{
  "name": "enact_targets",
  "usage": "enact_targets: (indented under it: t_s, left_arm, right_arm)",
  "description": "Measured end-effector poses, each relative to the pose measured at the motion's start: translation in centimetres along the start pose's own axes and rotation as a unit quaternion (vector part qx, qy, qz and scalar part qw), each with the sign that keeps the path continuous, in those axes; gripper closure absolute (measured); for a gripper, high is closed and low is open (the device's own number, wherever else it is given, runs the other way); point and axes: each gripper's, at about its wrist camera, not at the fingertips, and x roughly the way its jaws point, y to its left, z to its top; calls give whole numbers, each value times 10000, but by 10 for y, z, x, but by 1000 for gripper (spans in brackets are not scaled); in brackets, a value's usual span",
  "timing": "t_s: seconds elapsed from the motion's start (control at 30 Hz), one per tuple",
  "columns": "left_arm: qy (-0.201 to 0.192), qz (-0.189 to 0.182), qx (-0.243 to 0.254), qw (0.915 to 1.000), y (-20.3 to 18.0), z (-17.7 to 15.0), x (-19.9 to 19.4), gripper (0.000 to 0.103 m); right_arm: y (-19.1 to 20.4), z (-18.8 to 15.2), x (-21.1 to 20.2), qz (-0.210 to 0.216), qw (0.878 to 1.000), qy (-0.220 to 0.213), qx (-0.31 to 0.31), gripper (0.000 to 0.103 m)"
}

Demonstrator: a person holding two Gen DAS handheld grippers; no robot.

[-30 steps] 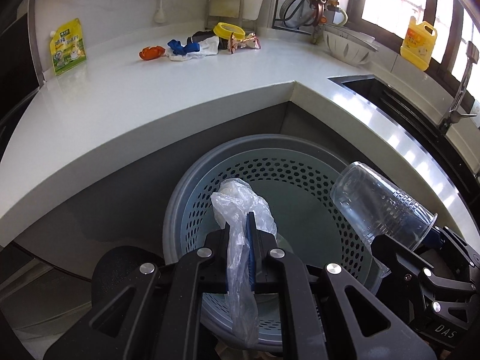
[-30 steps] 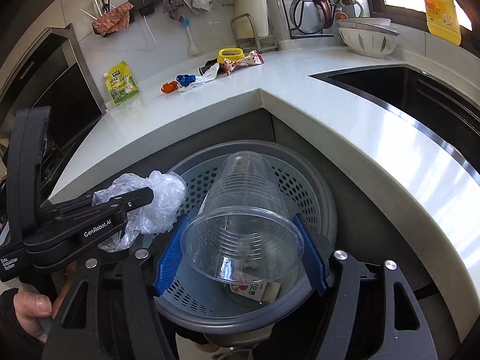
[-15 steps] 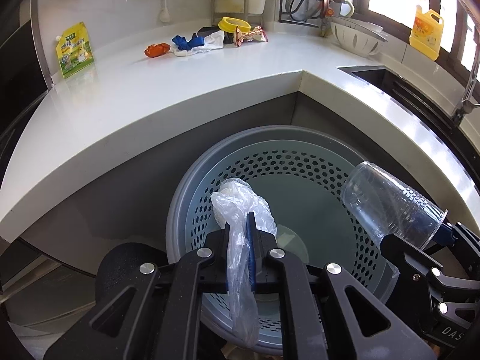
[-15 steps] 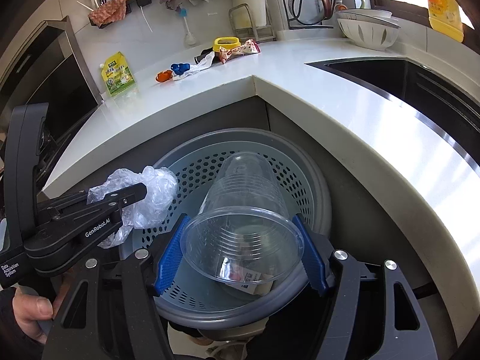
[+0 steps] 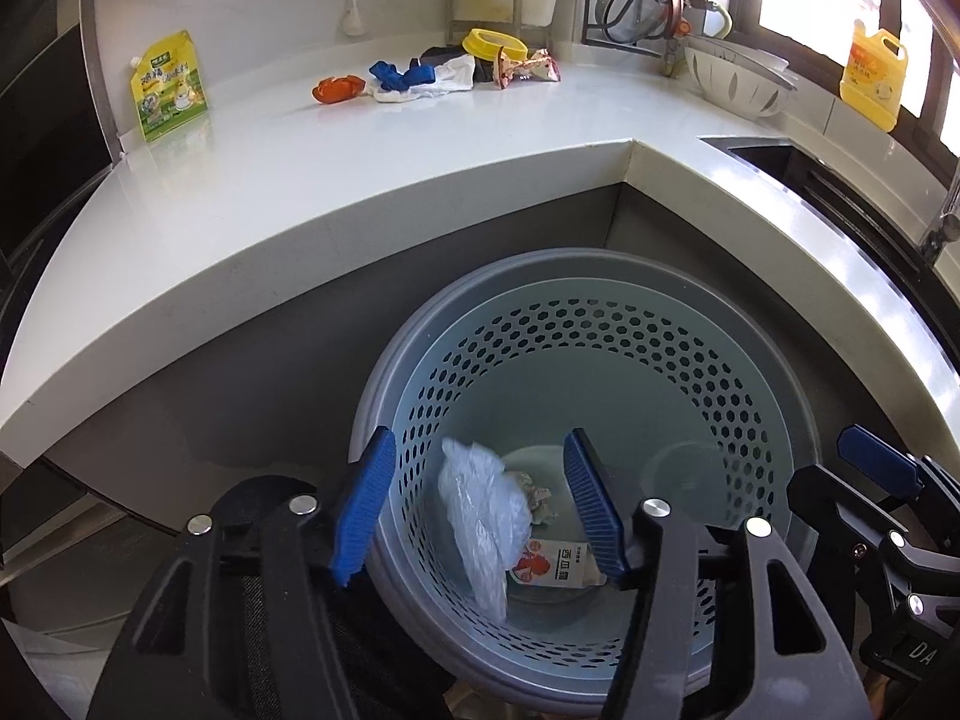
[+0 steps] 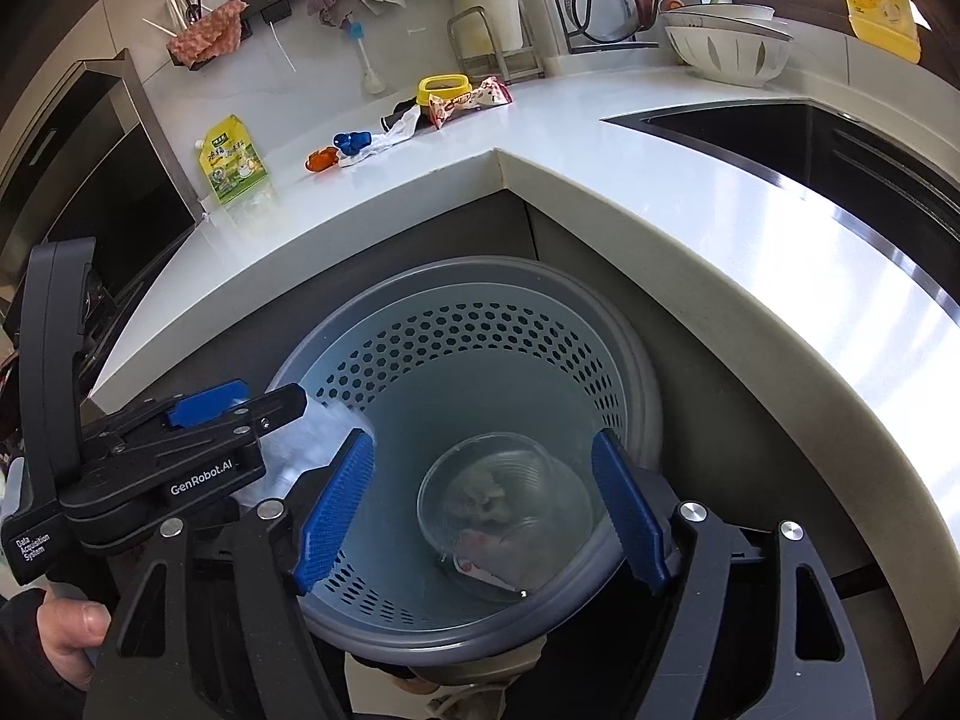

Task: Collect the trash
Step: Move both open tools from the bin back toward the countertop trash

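Left gripper point(image 5: 480, 507): jaws have just been opening and now stand apart, poised above the grey perforated trash basket point(image 5: 600, 348). The crumpled clear plastic bag point(image 5: 483, 519) lies between the blue pads point(image 5: 365, 507) in the view but is free of them, inside the basket beside a small printed carton point(image 5: 555, 564) and a crumpled scrap point(image 5: 540, 498).

Right gripper point(image 6: 483, 513): jaws have likewise just been widening and stand spread with nothing pressed between the pads point(image 6: 630, 516). The clear plastic cup point(image 6: 504, 510) is inside the basket point(image 6: 480, 294), mouth toward the camera, over the trash at the bottom; whether it rests there or is in mid-air cannot be told. In this view the left gripper point(image 6: 264, 408) appears at the left edge, with the blurred bag point(image 6: 312, 444) just under its tip and a hand point(image 6: 66, 630) on its grip.

Background: on the white countertop point(image 5: 360, 180), well away from the basket, lie more scraps: an orange wrapper point(image 5: 337, 87), a blue piece point(image 5: 396, 73), white plastic point(image 5: 447, 75), a yellow lid point(image 5: 495, 43) and a snack wrapper point(image 5: 525, 67). A yellow-green pouch point(image 5: 168, 87) stands against the wall.
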Motion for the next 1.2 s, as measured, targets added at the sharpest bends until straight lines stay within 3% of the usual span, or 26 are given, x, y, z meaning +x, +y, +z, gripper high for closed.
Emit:
enact_targets:
  t_s: [0.33,0.83,1.2]
  left_arm:
    - [-2,27,-14,10000,2,-1,-3,40]
    - [-387,-10,-127,9992,12,0,-24,8]
    - [-835,172,-163,9962,36,20,-40,6]
  right_arm:
    - [2,0,-3,22,10000,-49,-1,31]
    - [4,3,-12,43,9997,-259,21,30]
    - [11,28,-10,-25,9986,-516,-56,27]
